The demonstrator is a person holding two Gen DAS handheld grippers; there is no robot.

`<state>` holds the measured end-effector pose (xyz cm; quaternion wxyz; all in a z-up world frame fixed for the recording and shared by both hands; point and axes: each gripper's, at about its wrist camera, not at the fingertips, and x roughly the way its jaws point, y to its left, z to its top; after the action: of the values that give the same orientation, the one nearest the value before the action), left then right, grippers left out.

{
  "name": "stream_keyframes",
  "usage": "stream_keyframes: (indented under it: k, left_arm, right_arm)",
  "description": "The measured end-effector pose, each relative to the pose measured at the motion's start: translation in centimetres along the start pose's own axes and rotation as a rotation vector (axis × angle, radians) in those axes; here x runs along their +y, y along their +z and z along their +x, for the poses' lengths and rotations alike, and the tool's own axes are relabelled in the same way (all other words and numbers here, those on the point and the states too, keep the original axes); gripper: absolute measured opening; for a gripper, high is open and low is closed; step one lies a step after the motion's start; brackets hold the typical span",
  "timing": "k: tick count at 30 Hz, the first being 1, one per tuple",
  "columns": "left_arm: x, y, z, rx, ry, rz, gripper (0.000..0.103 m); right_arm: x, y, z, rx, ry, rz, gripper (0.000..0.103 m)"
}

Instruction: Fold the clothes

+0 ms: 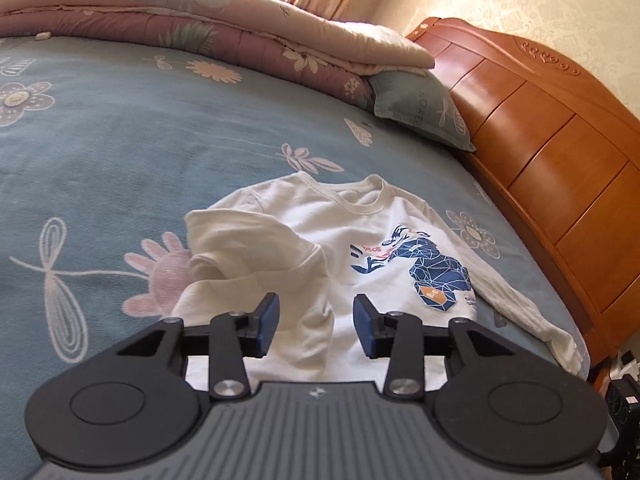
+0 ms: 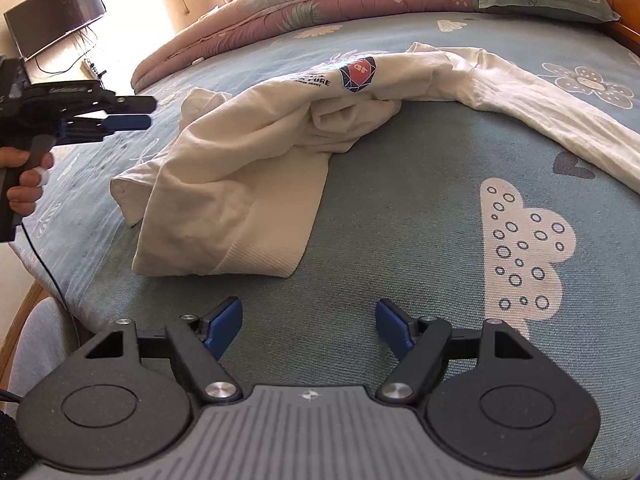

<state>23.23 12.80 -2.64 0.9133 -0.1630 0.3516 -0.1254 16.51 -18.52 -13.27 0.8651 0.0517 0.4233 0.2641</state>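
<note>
I held a black two-finger gripper with blue pads in each hand, above a bed covered by a blue-grey sheet [image 2: 400, 216] printed with pale flowers and dragonflies.

In the right wrist view, at far left, my left hand [image 2: 24, 184] gripped the handle of the left gripper [image 1: 316, 324], whose two blue-tipped fingers lay nearly parallel with only a slim gap between them, pointing toward the garment and holding nothing. In its own view the same fingers stood moderately apart, empty, hovering just over the near hem.

A white long-sleeved cotton sweatshirt [image 1: 320, 236] with a blue geometric animal print lay crumpled on the sheet, just ahead of both tools. One sleeve was bunched across its front; the other sleeve [image 2: 540, 104] trailed away to the right.

The right gripper [image 2: 309, 330] hung over bare sheet, a little short of the ribbed hem, its fingers spread wide and empty.

Beyond the shirt sat a folded pink floral quilt [image 1: 200, 20], a grey-green pillow [image 1: 420, 108], and an orange-brown wooden headboard [image 1: 560, 140] at right.
</note>
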Motion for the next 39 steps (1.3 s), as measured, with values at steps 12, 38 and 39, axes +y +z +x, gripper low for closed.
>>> stream_keyframes:
  k: [12,38,39]
  left_arm:
    - [3.1,-6.0,0.7,0.098,0.178,0.054,0.053]
    - [6.9,1.0,-3.3,-0.033,0.762,0.497,0.015]
    - [7.2,1.0,-3.4,-0.031,0.771,0.495,0.015]
  right_arm:
    - [0.5,-0.3,-0.2,0.01,-0.017,-0.014,0.083]
    - [2.2,0.3,-1.9,0.009,-0.084,-0.032,0.083]
    - [2.5,0.3,-1.8,0.012,-0.084,-0.039,0.083]
